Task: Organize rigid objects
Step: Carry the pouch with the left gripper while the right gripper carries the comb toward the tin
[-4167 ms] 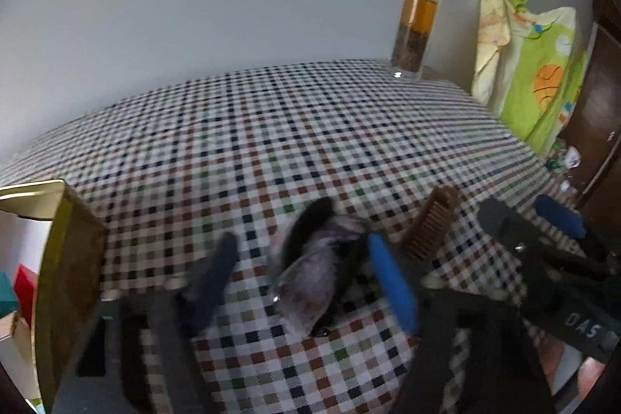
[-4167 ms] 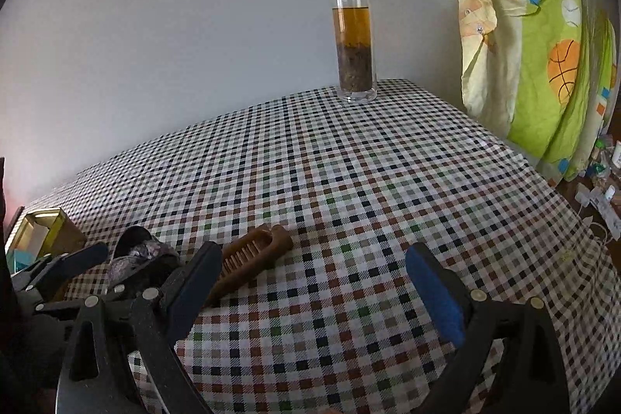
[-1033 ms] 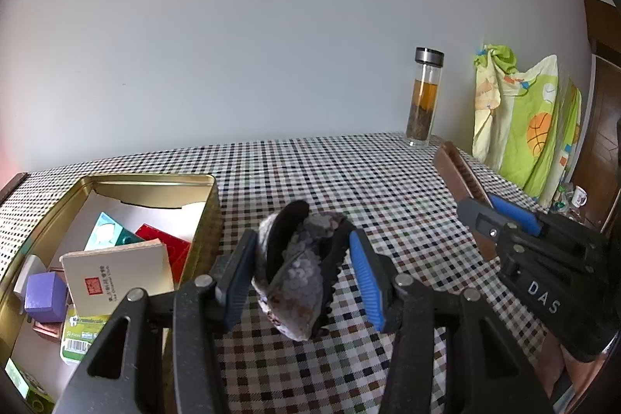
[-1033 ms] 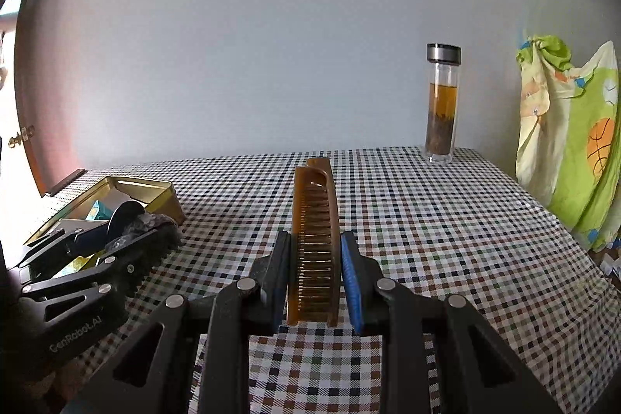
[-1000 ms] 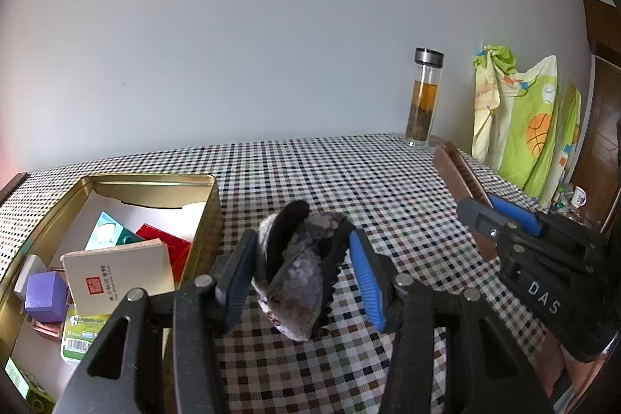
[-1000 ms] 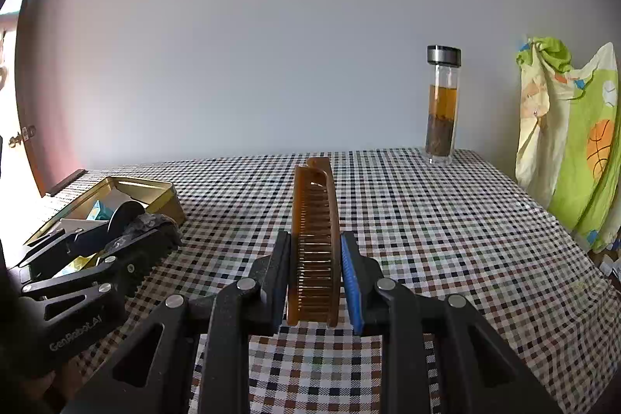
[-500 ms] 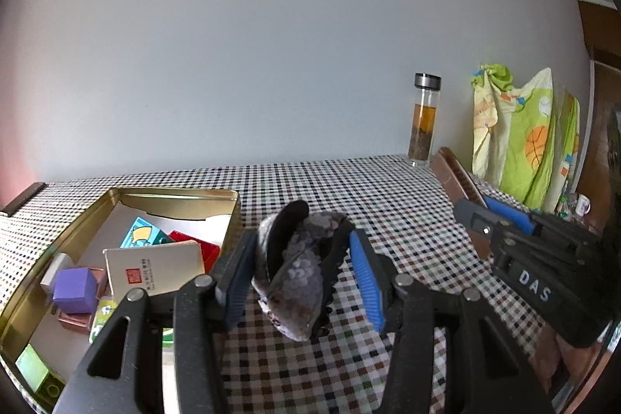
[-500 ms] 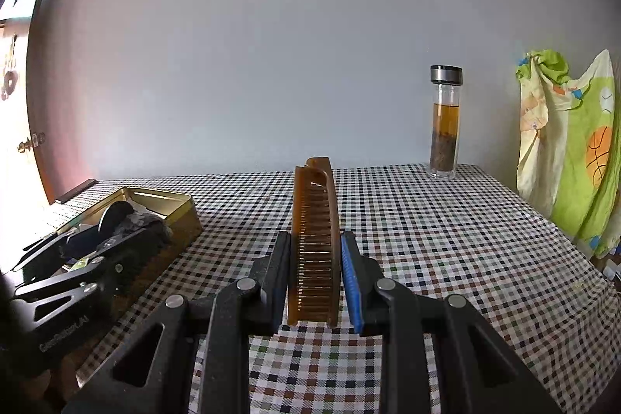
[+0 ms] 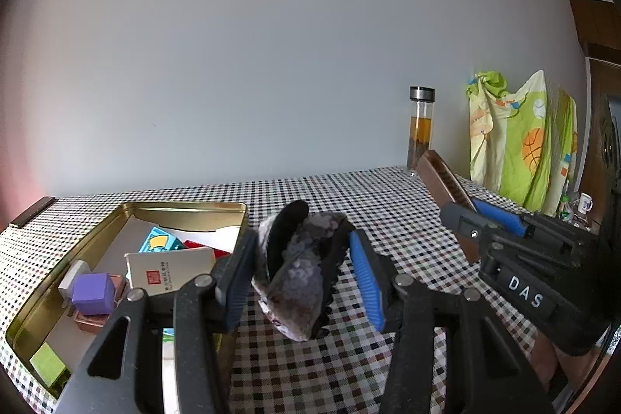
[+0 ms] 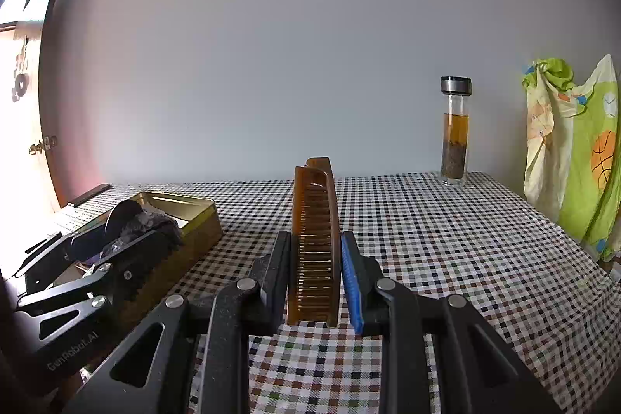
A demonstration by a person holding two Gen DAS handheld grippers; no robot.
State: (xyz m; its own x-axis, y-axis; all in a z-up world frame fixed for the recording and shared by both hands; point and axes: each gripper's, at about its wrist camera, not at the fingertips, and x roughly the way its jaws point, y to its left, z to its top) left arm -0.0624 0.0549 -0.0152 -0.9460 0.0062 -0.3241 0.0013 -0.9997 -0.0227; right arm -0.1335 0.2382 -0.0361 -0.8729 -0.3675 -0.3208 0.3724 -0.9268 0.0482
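The checked table (image 10: 446, 258) lies bare across its middle and right side. Only a glass bottle (image 10: 455, 130) stands at the far edge, while the gold tin (image 9: 186, 210) (crowded with boxes) blocks the left edge.

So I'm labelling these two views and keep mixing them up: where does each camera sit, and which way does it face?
Left wrist: sits on the left gripper, looking along its fingers at the hair clip they hold and the tin; the right gripper shows at right.
Right wrist: sits on the right gripper, looking along the comb; the left gripper shows at left.
Shared: checked tablecloth, bottle, tin, wall.
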